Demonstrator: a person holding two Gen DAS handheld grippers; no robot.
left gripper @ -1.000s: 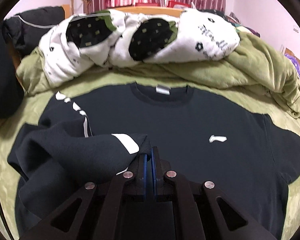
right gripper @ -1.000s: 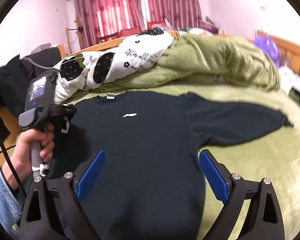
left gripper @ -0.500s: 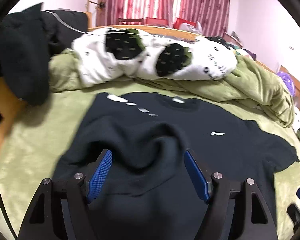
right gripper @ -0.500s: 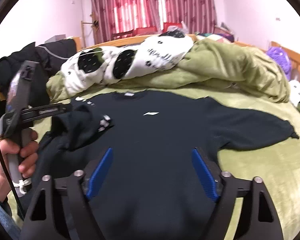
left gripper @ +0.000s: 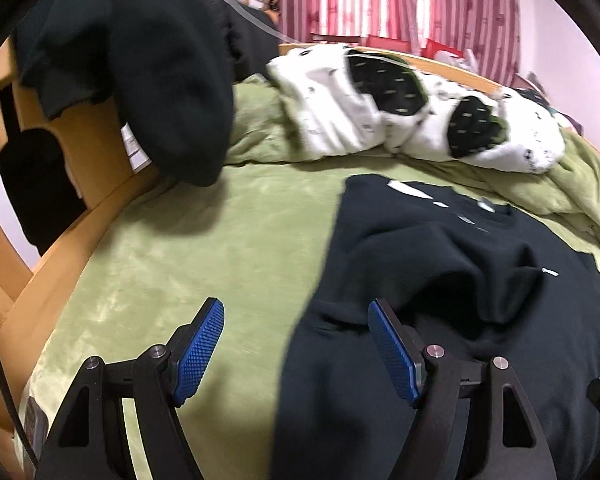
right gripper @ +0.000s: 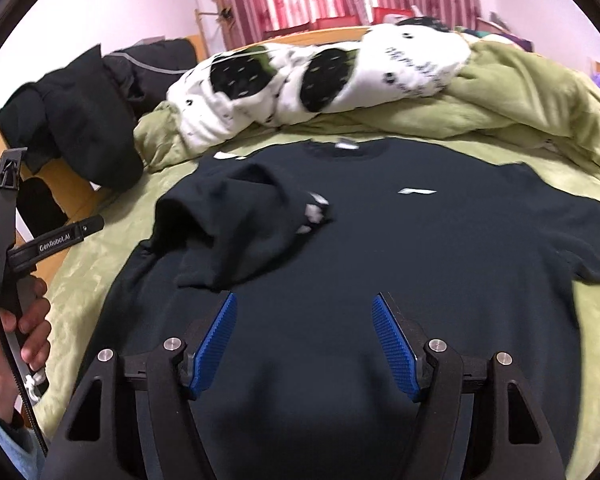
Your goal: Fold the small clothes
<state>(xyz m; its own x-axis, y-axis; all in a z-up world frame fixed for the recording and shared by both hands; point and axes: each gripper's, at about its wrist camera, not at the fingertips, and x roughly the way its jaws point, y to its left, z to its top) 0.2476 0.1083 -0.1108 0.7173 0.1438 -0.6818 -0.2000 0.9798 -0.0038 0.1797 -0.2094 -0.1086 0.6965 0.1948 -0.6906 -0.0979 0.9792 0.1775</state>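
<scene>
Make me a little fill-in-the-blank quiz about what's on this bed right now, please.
1. The black sweatshirt lies on a ____ blanket.
2. One sleeve is folded ____ the sweatshirt's body.
3. The left tool holds ____ between its blue pads.
4. The small logo on the chest is ____.

Missing words: green; onto; nothing; white

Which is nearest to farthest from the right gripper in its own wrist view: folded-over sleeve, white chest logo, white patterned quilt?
From the right gripper:
1. folded-over sleeve, just ahead, left.
2. white chest logo, farther up, right of centre.
3. white patterned quilt, beyond the collar.
</scene>
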